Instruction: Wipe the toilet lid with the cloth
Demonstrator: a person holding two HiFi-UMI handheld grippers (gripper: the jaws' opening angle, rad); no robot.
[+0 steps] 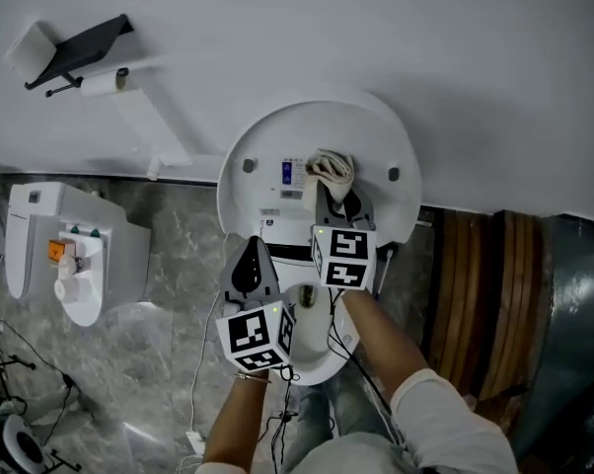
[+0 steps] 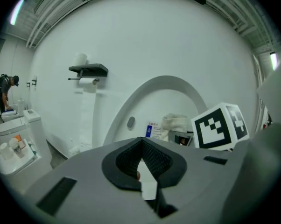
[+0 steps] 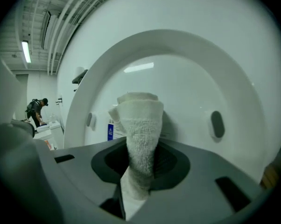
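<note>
Pinching the cloth (image 1: 331, 169) between its jaws, the right gripper (image 1: 337, 203) points it at the raised lid (image 1: 381, 136), centre of frame, so the soft wad would meet the plastic first. Can't tell if it's touching yet; I'd say the wipe is only starting. Cloth is off-white looped towelling, folded into a thick roll that sticks out past the jaw tips. Lid's a smooth, glossy white disc w/ grey oval bumpers (image 1: 393, 174) and a blue sticker (image 1: 288, 174) just left of the cloth. Left gripper (image 1: 251, 250), lower & left, is pressed together w/ nothing in it, prob. just parked clear of the lid. Jaw pads look like dark ribbed rubber.
</note>
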